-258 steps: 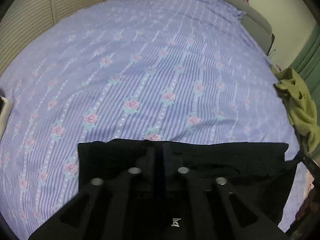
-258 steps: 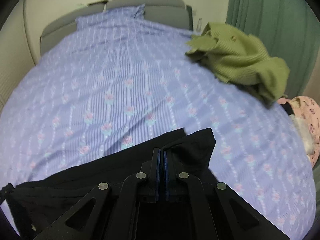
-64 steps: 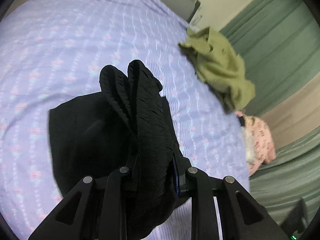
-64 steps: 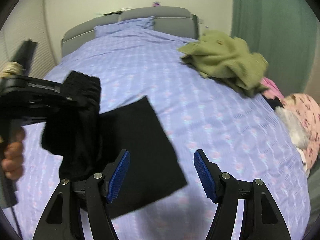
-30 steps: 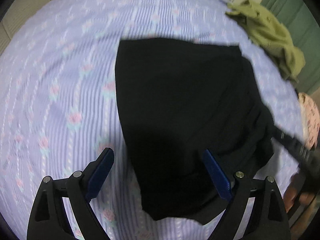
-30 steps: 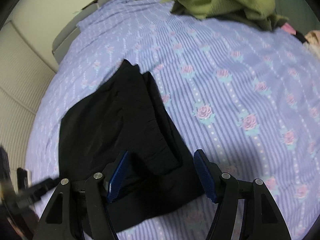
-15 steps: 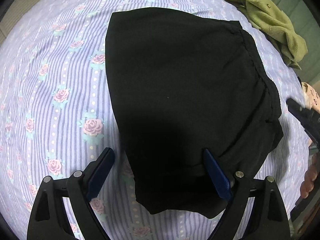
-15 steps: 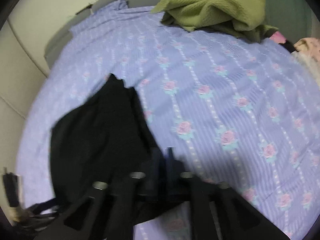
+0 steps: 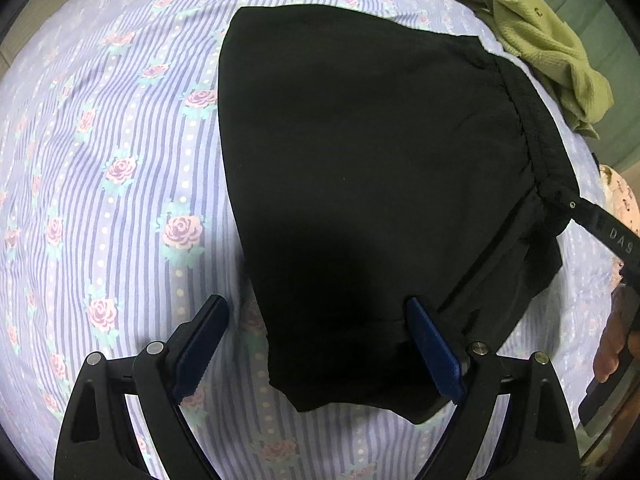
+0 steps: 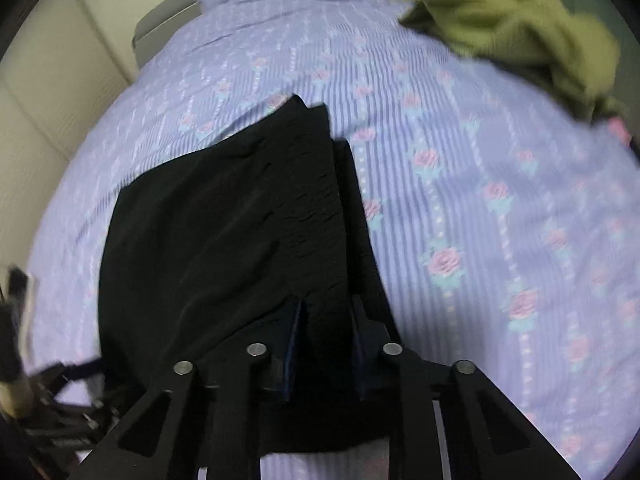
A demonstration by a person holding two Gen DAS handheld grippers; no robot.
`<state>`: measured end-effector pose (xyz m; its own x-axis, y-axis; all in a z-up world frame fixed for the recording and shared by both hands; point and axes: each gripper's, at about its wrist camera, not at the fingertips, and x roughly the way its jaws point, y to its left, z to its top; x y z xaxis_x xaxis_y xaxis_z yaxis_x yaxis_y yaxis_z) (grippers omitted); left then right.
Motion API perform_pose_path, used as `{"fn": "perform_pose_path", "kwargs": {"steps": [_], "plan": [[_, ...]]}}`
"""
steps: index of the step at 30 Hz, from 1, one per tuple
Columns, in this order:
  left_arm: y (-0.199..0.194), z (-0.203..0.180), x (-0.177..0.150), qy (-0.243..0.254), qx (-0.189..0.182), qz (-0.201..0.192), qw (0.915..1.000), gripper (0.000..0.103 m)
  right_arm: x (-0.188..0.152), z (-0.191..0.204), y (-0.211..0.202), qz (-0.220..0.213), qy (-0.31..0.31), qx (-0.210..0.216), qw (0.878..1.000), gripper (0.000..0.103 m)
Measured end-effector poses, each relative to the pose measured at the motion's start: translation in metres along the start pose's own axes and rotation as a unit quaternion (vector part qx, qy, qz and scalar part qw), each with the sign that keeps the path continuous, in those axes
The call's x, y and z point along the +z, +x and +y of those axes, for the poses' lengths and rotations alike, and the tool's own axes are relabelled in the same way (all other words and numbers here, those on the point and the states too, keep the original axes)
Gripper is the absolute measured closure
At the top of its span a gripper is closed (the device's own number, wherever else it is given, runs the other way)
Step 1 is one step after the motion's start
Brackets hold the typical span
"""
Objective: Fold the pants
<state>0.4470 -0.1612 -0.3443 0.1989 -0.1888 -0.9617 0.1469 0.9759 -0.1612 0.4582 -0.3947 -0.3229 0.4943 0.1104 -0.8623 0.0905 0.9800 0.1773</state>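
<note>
We kept the left gripper [image 9: 316,344] wide open, empty, above the pants [image 9: 360,168]. Our right gripper [image 10: 326,332] was closing on the waistband edge near the bed [image 9: 100,120] edge. A thick bunch could slip, undoing the fold.

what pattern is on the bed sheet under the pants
Lavender striped bed sheet with pink roses and white dots; clearest in the left wrist view.

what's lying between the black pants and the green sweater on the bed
Nothing: only bare floral bedsheet separates the black pants from the green sweater, clearest in the right wrist view.
</note>
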Motion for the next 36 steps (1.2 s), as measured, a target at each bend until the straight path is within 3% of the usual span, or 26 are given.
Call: {"fn": "perform_pose_path", "kwargs": {"steps": [3,4,6,7,8,13,17,22,28,36], "plan": [[0.000,-0.002,-0.004,0.007,0.003,-0.002,1.0000,0.012,0.001,-0.001,0.001,-0.006,-0.008,-0.014,1.000,0.080],[0.001,-0.003,-0.005,0.008,0.005,-0.001,1.0000,0.012,0.001,-0.004,0.005,-0.001,-0.003,-0.023,1.000,0.074],[0.000,-0.004,-0.005,0.010,0.007,0.000,0.9999,0.012,0.002,-0.013,0.012,0.003,0.018,-0.046,0.999,0.059],[-0.002,-0.004,-0.005,0.012,0.006,0.000,0.9999,0.012,0.003,-0.016,0.011,0.001,0.028,-0.058,0.998,0.041],[-0.004,-0.004,-0.005,0.016,0.003,-0.001,0.9999,0.012,0.002,-0.020,0.004,-0.006,0.040,-0.074,0.996,0.032],[-0.043,0.004,-0.010,0.046,-0.009,-0.044,0.9980,0.012,-0.018,-0.009,-0.054,-0.066,0.079,-0.139,0.985,0.031],[-0.084,0.022,-0.014,0.079,-0.005,-0.087,0.9931,0.012,-0.045,0.023,-0.098,-0.095,0.100,-0.131,0.982,0.030],[-0.125,0.055,-0.017,0.113,-0.009,-0.129,0.9852,0.011,-0.081,0.068,-0.126,-0.097,0.146,-0.091,0.980,0.029],[-0.137,0.099,-0.016,0.151,-0.007,-0.140,0.9786,0.011,-0.126,0.117,-0.121,-0.106,0.228,-0.042,0.967,0.029],[-0.117,0.140,-0.023,0.199,-0.007,-0.126,0.9718,0.011,-0.169,0.168,-0.064,-0.117,0.355,0.020,0.927,0.029]]}}
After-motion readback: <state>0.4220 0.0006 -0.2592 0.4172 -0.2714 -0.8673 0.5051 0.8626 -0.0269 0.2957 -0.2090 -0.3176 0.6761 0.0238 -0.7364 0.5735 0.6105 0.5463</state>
